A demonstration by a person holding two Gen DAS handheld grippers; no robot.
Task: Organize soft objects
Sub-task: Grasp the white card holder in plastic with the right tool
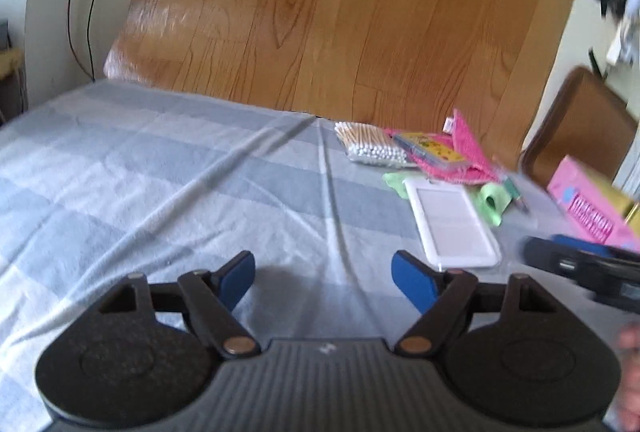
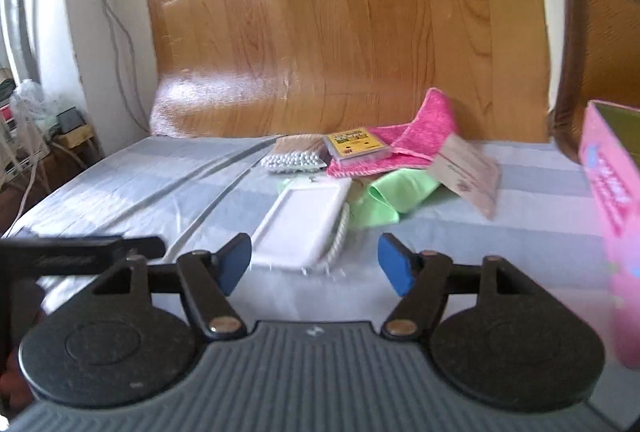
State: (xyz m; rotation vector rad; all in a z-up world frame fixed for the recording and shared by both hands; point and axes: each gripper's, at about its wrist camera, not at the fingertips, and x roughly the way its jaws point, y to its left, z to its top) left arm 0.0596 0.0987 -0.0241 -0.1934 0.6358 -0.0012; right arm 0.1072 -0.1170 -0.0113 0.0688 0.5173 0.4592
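Grabbing the wrong thing is the big risk for you here. The soft things sit in a mixed pile with hard ones. The pink cloth (image 2: 416, 135) lies at the far side of the table, by the wooden board (image 2: 340, 31), and a yellow card box (image 2: 357, 145) rests on top of it. If you pull the cloth fast, that box may slide off and fall. A paper tag (image 2: 468, 169) leans on the cloth too, and it could catch on your claw.

The green cloth (image 2: 394, 197) lies just in front of the pink one. One end is tucked under the white case (image 2: 304, 222), so tugging it may drag the case along. The bag of cotton swabs (image 2: 294, 155) touches the pile on its left side and could get pushed away.

Your right gripper (image 2: 315, 264) is wide open and holds nothing. It points at the white case, which is hard, not soft. Your left gripper (image 1: 323, 280) is open and empty too, over bare striped tablecloth (image 1: 160, 171).

Both cloths look thin, floppy and crumpled. I think they will bunch up when you pinch them. The pink box (image 2: 612, 191) stands close on your right, so swing wide of it.
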